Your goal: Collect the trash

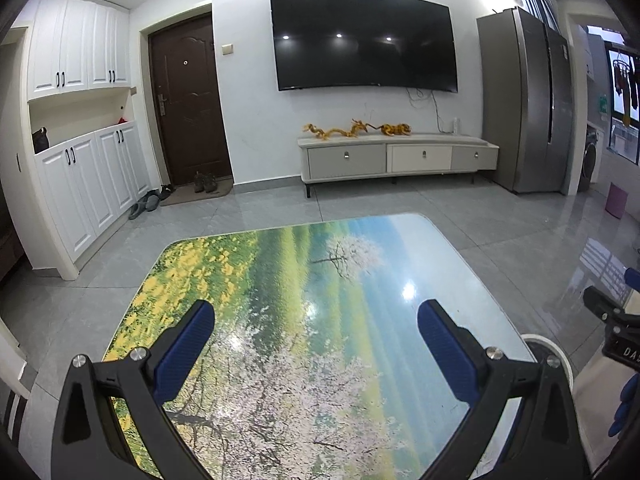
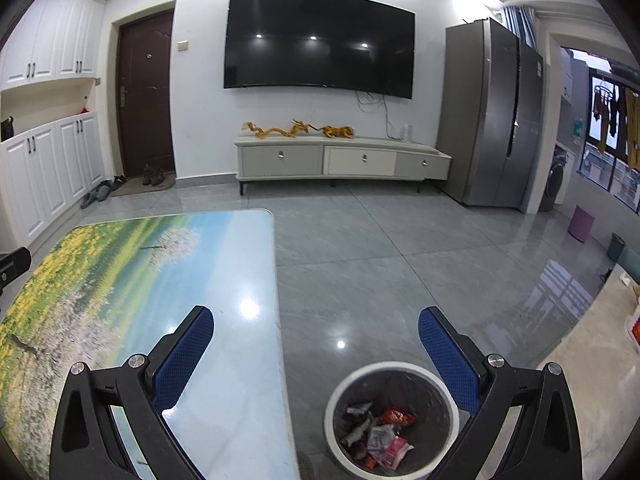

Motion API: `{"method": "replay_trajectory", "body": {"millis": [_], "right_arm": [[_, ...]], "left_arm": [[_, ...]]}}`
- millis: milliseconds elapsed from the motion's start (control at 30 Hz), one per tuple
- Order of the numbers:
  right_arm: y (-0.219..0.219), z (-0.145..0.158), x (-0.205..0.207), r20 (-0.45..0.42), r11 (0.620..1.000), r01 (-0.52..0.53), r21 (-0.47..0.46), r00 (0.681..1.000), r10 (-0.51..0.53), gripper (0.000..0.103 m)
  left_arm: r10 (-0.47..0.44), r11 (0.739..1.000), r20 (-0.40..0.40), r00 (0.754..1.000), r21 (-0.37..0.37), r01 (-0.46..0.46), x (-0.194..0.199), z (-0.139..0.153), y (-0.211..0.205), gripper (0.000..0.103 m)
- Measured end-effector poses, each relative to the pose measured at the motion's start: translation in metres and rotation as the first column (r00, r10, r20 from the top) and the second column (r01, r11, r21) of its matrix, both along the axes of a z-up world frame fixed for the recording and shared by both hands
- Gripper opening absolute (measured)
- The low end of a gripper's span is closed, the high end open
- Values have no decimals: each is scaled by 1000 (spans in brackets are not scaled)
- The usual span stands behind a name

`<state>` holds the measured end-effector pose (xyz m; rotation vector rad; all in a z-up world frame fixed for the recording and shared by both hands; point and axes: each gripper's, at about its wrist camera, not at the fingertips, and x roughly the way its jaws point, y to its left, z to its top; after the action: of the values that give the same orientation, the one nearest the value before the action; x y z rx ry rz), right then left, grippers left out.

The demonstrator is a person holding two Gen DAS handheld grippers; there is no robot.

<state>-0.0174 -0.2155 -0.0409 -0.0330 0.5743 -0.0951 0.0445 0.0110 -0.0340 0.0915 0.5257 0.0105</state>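
While both spread wide, right gripper (image 2: 316,334) hangs above bin (image 2: 390,368).

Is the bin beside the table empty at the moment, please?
No, the bin on the floor beside the table holds several crumpled wrappers.

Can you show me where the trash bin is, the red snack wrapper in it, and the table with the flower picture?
Round white-rimmed trash bin (image 2: 400,369): right wrist view, on its far rim.
Crumpled red snack wrapper (image 2: 398,417): right wrist view, on its middle.
Glossy table with a flower landscape print (image 1: 304,280): left wrist view, on its bare top.
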Motion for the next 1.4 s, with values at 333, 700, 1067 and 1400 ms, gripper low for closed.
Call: {"method": "replay_trajectory", "body": {"millis": [333, 700, 1067, 1400], "right_arm": [[-14, -6, -7, -16, 999, 37, 0, 999, -37, 103], [-12, -7, -7, -19, 999, 33, -6, 999, -33, 103], [-12, -1, -2, -8, 1000, 28, -5, 1000, -28, 103], [-7, 16, -2, 44, 1000, 16, -17, 999, -16, 103]], "left_arm": [[15, 999, 15, 1000, 43, -16, 0, -7, -2, 102], [17, 999, 20, 1000, 51, -18, 0, -7, -1, 102], [29, 998, 55, 998, 50, -32, -2, 7, 2, 102], [66, 997, 105, 992, 36, -70, -7, 29, 16, 102]]}}
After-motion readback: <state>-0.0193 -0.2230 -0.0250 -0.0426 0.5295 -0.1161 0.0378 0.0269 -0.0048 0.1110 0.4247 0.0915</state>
